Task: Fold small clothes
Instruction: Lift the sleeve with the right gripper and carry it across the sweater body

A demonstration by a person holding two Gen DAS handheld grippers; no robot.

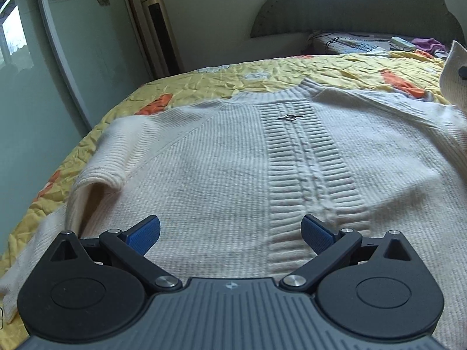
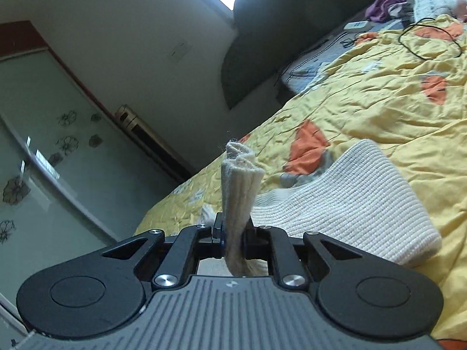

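Note:
A cream knit sweater (image 1: 227,157) lies flat on the yellow bedspread (image 1: 204,81), collar away from me, with a ribbed cable panel down its middle. My left gripper (image 1: 230,233) hovers just above the sweater's lower part, open, its blue pads (image 1: 146,234) wide apart with nothing between them. In the right wrist view my right gripper (image 2: 233,233) is shut on the bunched cuff (image 2: 239,175) of the sweater's sleeve (image 2: 350,204), lifted off the bed; the sleeve trails down to the right. That raised sleeve (image 1: 455,78) shows at the left wrist view's right edge.
The bed has a grey padded headboard (image 1: 350,8). Near it lie a white remote (image 1: 402,42), purple cloth (image 1: 429,43) and a black cable (image 2: 429,40). A tall gold tower unit (image 1: 159,29) stands by the wall, beside a sliding glass door (image 1: 29,73) left of the bed.

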